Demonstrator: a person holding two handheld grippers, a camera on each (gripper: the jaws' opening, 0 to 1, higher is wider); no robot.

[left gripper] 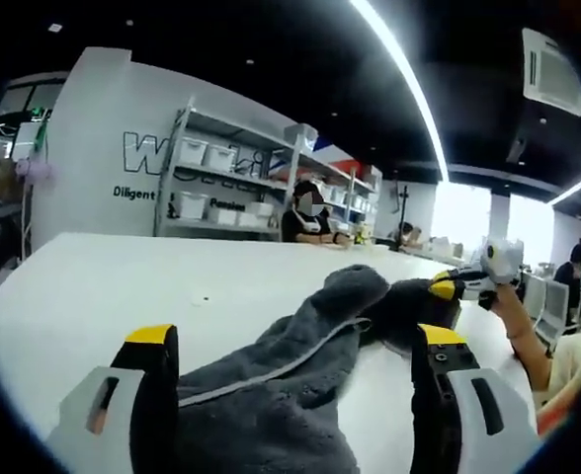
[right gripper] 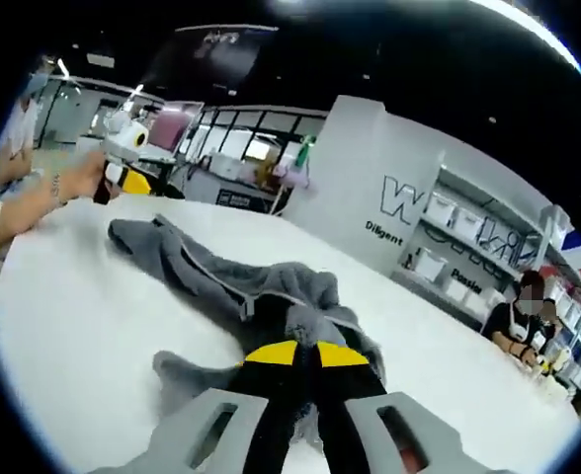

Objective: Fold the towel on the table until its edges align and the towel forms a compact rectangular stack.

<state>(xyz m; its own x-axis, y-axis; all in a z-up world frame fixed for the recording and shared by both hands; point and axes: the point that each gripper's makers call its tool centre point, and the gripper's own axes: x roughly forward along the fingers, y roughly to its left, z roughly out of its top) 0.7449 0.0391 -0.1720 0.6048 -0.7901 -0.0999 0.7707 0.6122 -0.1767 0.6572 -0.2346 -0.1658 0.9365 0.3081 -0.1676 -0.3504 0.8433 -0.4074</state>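
Note:
A dark grey towel (left gripper: 271, 405) lies crumpled in a long strip across the white table (left gripper: 123, 286). My left gripper (left gripper: 296, 341) stands wide open, with the near end of the towel lying between its two jaws. At the towel's far end my right gripper (left gripper: 447, 288) pinches a bunched lump of cloth. In the right gripper view, my right gripper (right gripper: 307, 354) is shut on a fold of the towel (right gripper: 211, 272), which stretches away to the upper left. There the left gripper (right gripper: 123, 178) is held just above the table (right gripper: 73, 326) at the towel's end.
Behind the table stand shelves with white bins (left gripper: 221, 188) against a white wall. A person (left gripper: 305, 222) sits at the table's far side. The hand (left gripper: 513, 306) holding my right gripper enters from the right. The table's curved edge (right gripper: 4, 326) runs along the left.

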